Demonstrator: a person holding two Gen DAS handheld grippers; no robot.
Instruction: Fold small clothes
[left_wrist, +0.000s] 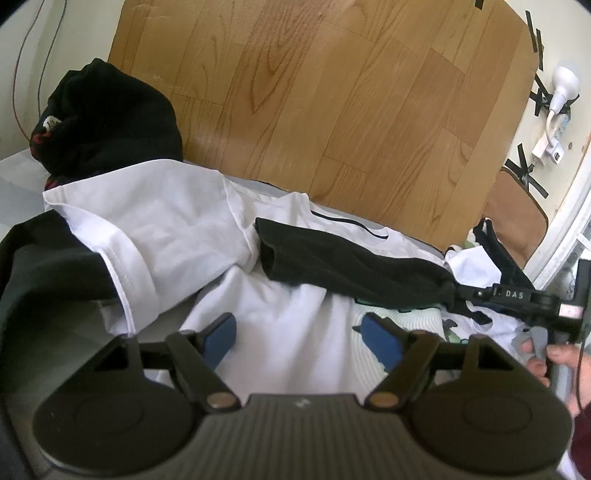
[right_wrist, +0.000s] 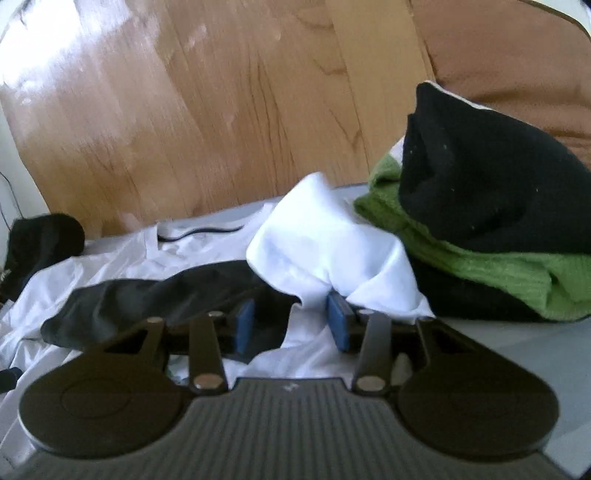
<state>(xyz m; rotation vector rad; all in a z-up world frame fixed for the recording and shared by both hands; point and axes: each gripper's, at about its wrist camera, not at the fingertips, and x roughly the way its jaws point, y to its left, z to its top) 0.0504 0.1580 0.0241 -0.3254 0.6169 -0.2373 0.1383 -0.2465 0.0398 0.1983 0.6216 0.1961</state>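
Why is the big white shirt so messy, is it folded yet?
Not folded yet. The white shirt lies spread and wrinkled, one sleeve flopped over, with a black garment lying across it. The left tool is open above it.

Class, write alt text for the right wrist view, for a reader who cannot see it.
The right gripper, its blue pads apart, sits at a bunched fold of white cloth with a dark garment lying across it to the left. To the right sits a pile of black and green knitwear, and wood flooring lies behind.
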